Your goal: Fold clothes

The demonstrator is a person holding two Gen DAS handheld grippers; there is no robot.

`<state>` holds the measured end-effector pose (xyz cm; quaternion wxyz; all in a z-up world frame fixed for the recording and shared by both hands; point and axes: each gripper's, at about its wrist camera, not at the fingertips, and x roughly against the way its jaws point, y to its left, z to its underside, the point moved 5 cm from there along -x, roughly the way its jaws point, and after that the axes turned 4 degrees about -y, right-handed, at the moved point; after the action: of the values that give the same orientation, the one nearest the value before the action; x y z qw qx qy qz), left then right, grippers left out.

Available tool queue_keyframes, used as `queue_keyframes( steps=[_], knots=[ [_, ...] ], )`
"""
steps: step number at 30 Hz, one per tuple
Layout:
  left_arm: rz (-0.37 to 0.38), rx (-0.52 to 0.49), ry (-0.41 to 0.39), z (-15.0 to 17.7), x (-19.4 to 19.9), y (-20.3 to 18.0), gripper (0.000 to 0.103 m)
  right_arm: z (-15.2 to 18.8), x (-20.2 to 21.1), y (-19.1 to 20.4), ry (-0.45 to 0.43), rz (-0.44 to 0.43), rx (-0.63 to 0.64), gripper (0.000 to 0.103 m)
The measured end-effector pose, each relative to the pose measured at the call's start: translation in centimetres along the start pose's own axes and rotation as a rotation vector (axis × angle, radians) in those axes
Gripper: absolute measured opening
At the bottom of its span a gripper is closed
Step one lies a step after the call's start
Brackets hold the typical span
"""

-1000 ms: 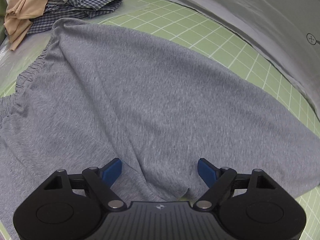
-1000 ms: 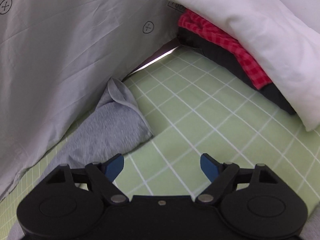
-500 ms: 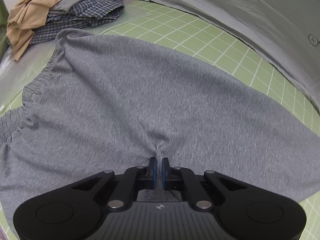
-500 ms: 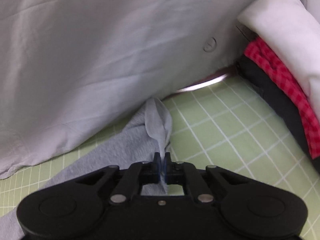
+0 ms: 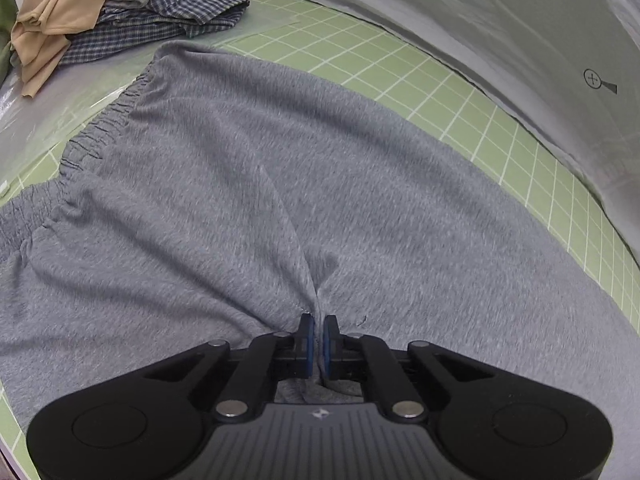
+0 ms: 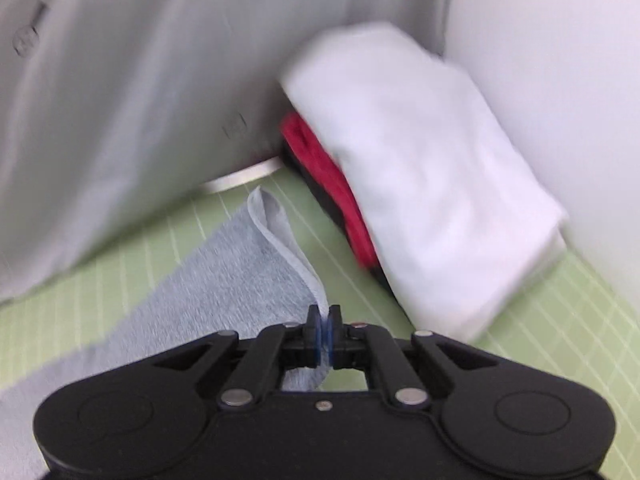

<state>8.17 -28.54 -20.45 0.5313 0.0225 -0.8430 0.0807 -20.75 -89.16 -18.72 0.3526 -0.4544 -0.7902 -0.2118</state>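
Since a second ago both grippers have been closed from wide open onto the grey shorts (image 5: 248, 184), and the cloth is now lifted into ridges. Shorts are spread over the green grid mat (image 5: 460, 92), waistband at left of the left view, long axis running left to right. Left gripper (image 5: 318, 334), bottom centre, is pinched shut on a fold near the crotch. Right gripper (image 6: 325, 334) is clamped on the leg hem (image 6: 276, 220), raised above centre. Folded stack (image 6: 420, 176) lies right; unfolded pile (image 5: 120, 12) upper left.
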Motion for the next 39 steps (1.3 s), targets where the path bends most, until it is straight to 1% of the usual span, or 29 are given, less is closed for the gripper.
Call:
queue_keyframes(
  steps=[1,2,3,4,5,6,7,8,9,12,14,16,19,20,22,23,24,26,28,30,34,35,36,37,38,39],
  knots=[
    [-0.003,-0.01,0.004,-0.1,-0.1,-0.1,0.013,1.1,-0.3,-0.4,0.024,0.025,0.006,0.007],
    [-0.002,-0.022,0.006,-0.4,-0.1,-0.3,0.023,2.2,-0.6,-0.9,0.048,0.049,0.012,0.015],
    [0.006,-0.038,0.003,-0.7,0.1,-0.5,0.028,3.1,-0.8,-1.2,0.063,0.068,0.017,0.028],
    [0.017,-0.055,-0.006,-1.0,0.4,-0.8,0.038,3.2,-0.6,-1.1,0.047,0.063,0.014,0.034],
    [0.025,-0.071,-0.016,-1.2,0.8,-1.2,0.049,3.0,-0.4,-1.0,0.022,0.044,0.004,0.043],
    [0.03,-0.089,-0.027,-1.5,1.1,-1.5,0.053,2.6,-0.4,-0.6,0.001,0.016,-0.008,0.047],
    [0.033,-0.107,-0.037,-1.7,1.4,-1.9,0.059,2.3,-0.6,-0.2,-0.011,-0.01,-0.015,0.057],
    [0.036,-0.124,-0.048,-2.0,1.8,-2.3,0.061,1.9,-1.0,0.3,-0.018,-0.031,-0.014,0.066],
    [0.041,-0.138,-0.057,-2.2,2.1,-2.5,0.061,1.5,-1.5,0.9,-0.025,-0.05,-0.011,0.069],
    [0.053,-0.148,-0.075,-3.0,2.7,-3.0,0.065,0.3,-3.7,2.3,-0.022,-0.074,0.023,0.074],
    [0.056,-0.142,-0.085,-3.4,2.8,-3.2,0.067,-0.3,-5.5,3.0,-0.011,-0.074,0.049,0.074],
    [0.052,-0.132,-0.092,-3.7,2.6,-3.2,0.067,-0.6,-6.8,3.3,-0.005,-0.05,0.073,0.075],
    [0.034,-0.126,-0.095,-3.8,2.4,-3.0,0.067,-0.9,-8.1,3.2,0.006,-0.013,0.08,0.075],
    [0.031,-0.128,-0.096,-3.9,2.2,-2.9,0.067,-0.9,-8.3,2.9,0.012,-0.017,0.063,0.074],
    [0.016,-0.131,-0.094,-3.9,1.9,-2.9,0.067,-0.8,-8.5,2.4,0.013,-0.042,0.03,0.061],
    [0.006,-0.129,-0.091,-4.0,1.6,-2.9,0.068,-0.7,-8.5,2.2,0.01,-0.058,0.021,0.046],
    [-0.003,-0.125,-0.088,-4.0,1.4,-2.9,0.068,-0.7,-8.5,2.4,0.005,-0.068,0.036,0.039],
    [-0.014,-0.114,-0.084,-4.1,1.0,-2.8,0.068,-1.0,-8.6,3.0,-0.004,-0.087,0.076,0.003],
    [-0.02,-0.106,-0.082,-4.2,0.7,-2.7,0.068,-1.5,-8.8,3.9,-0.017,-0.102,0.121,0.003],
    [-0.026,-0.113,-0.087,-4.3,0.5,-2.8,0.067,-2.6,-9.1,4.8,-0.063,-0.09,0.169,0.002],
    [-0.035,-0.138,-0.096,-4.3,0.3,-2.9,0.068,-6.1,-9.7,5.5,-0.153,-0.067,0.163,0.002],
    [-0.035,-0.14,-0.094,-4.3,0.3,-2.9,0.068,-6.8,-10.1,5.6,-0.161,-0.056,0.158,0.003],
    [-0.035,-0.14,-0.092,-4.1,0.2,-2.8,0.068,-7.3,-10.3,5.6,-0.168,-0.047,0.151,0.006],
    [-0.035,-0.14,-0.091,-4.0,0.3,-2.8,0.068,-7.1,-9.8,5.4,-0.166,-0.046,0.142,0.008],
    [-0.035,-0.14,-0.09,-3.9,0.3,-2.7,0.068,-6.8,-9.3,5.2,-0.164,-0.045,0.134,0.02],
    [-0.035,-0.14,-0.09,-3.8,0.3,-2.7,0.068,-6.5,-8.8,5.0,-0.163,-0.045,0.125,0.028]
  ],
)
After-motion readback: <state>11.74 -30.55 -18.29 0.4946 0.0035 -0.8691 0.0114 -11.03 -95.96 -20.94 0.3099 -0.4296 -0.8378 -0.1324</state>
